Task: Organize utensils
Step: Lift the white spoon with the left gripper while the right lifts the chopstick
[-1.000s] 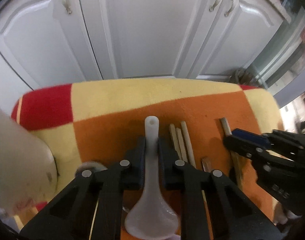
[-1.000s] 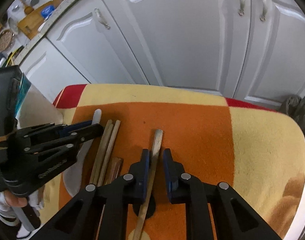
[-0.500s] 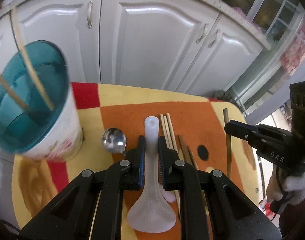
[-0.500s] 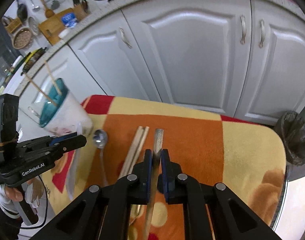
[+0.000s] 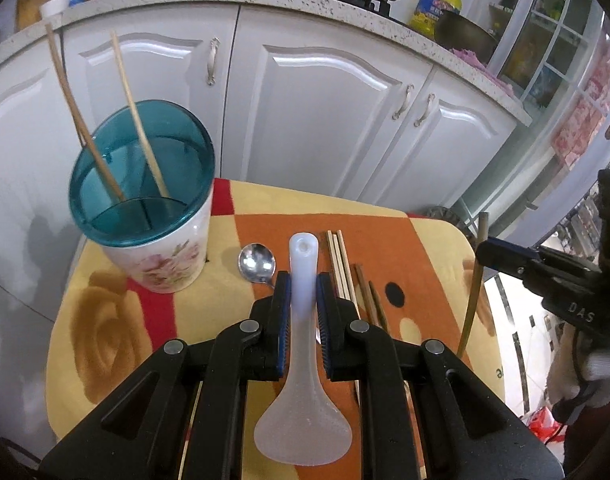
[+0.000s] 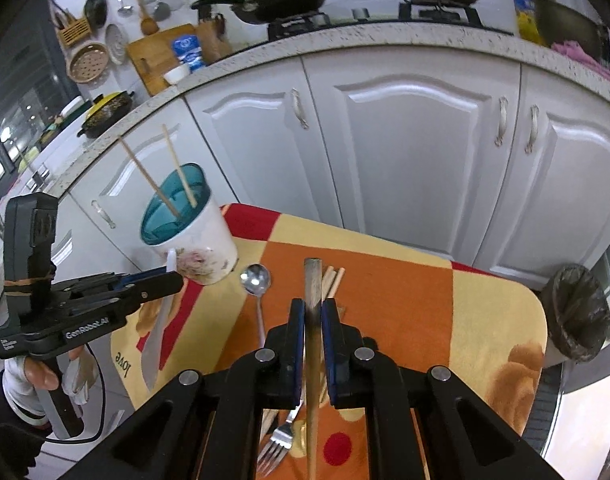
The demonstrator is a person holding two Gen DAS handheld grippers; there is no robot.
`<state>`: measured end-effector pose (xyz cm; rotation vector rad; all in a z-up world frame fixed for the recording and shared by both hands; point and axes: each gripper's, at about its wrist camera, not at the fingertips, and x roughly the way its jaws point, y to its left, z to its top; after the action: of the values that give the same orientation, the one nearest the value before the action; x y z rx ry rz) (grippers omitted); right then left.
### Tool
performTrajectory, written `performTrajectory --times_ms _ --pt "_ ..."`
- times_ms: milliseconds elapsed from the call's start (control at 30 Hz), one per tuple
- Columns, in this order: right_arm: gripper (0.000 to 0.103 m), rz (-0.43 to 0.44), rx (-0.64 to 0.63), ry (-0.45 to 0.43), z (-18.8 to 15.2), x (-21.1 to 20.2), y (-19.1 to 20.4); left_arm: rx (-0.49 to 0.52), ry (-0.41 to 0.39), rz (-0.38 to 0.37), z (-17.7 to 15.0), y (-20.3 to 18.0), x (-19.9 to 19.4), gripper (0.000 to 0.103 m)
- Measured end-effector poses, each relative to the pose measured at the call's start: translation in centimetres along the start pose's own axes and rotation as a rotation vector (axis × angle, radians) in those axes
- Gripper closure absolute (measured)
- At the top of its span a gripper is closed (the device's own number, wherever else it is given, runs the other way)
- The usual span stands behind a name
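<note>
A: What has the left gripper (image 5: 304, 304) got?

B: Its fingers (image 5: 283, 312) are closed on the handle of a translucent white plastic rice paddle (image 5: 303, 364). The handle points away from the camera and the broad blade hangs near the lens, lifted clear of the checked orange, yellow and red cloth (image 5: 385, 240) that covers the surface.

A: And the right gripper (image 6: 313, 322)?

B: Its fingers (image 6: 296, 326) are pressed tight against a long dark wooden chopstick (image 6: 313, 320), also held up off the cloth, its squared end pointing forward.

A: Where does the holder stand?

B: The white floral cup with a teal plastic insert (image 5: 157, 216) stands on the far left part of the cloth. Two pale bamboo chopsticks (image 5: 143, 136) lean inside it, their tops splayed apart.

A: What lies on the cloth?

B: A shiny metal spoon (image 6: 257, 284) lies just beside the cup, bowl towards the cabinets. Next to it is a tight bundle of light wooden chopsticks (image 5: 339, 262), with a pair of darker brown ones (image 5: 367, 294) beside them. A metal fork (image 6: 279, 446) lies nearer, partly hidden under the right gripper.

A: And behind?

B: White cabinet doors (image 6: 417, 152) under a speckled counter.
</note>
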<state>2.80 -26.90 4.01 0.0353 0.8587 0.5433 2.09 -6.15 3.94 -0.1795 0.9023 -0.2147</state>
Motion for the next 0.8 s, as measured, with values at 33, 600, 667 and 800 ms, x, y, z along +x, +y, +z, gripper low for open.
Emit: performTrajectory --times_ms 33,600,667,800 --pt "0.095 0.001 -0.007 -0.004 0.0 -0.2 0.2 0.001 -0.004 0.002 -0.1 0.0 -0.2 0.092" --pt "0.095 0.052 -0.067 -0.079 2.2 -2.8 4.0 -0.029 -0.078 0.015 0.0 1.8 -3.8 0.092" --pt "0.096 0.061 -0.078 -0.088 2.7 -3.0 4.6 -0.055 -0.107 0.007 0.6 3.0 -5.2 0.092" --pt "0.097 0.085 -0.099 -0.113 4.3 -3.5 5.8 -0.097 -0.179 0.028 2.5 5.4 -7.9 0.092"
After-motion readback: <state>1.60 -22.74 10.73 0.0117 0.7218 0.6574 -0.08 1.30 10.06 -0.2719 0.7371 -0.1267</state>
